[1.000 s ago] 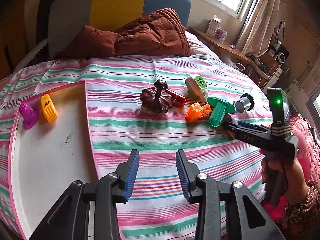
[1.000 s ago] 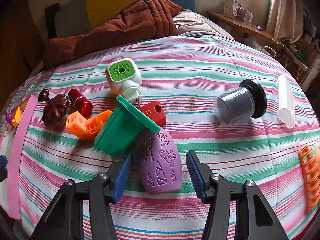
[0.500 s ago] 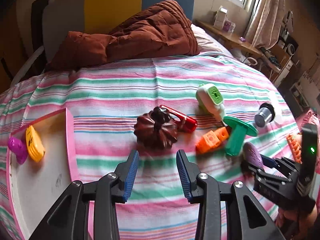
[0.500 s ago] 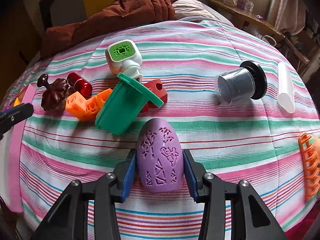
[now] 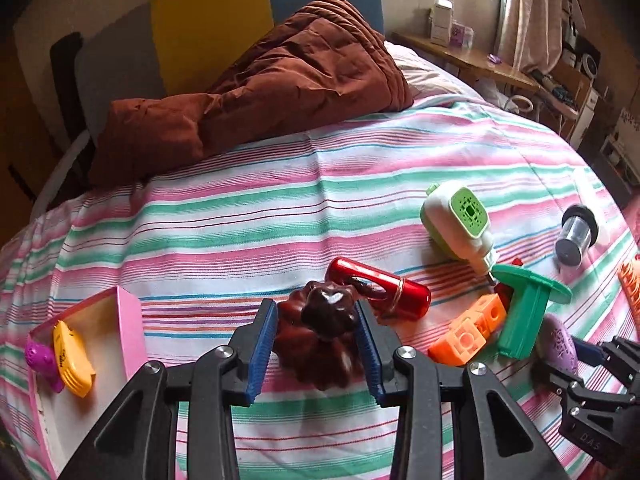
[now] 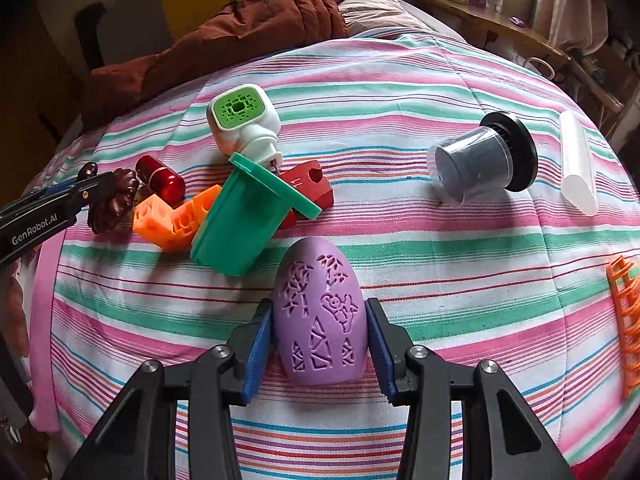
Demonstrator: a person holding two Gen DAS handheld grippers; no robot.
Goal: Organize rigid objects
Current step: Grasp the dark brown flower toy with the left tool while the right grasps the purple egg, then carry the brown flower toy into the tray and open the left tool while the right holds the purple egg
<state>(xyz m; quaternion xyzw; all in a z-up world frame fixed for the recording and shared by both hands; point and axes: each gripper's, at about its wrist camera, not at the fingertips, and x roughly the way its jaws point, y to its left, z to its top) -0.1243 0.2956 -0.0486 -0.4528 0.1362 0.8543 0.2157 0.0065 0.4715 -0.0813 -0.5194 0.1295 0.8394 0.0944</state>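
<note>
Jaws of the right gripper [image 6: 319,334] are clamped on a purple egg [image 6: 320,314] carved with cut-out patterns; the left gripper [image 5: 316,346] is spread around a glossy brown pumpkin [image 5: 320,336].

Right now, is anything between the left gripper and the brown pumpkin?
No. The left gripper already has a finger on each side of the brown pumpkin. The red tube lies just behind it.

Both wrist views look low across the striped bedspread [image 5: 320,208].
</note>
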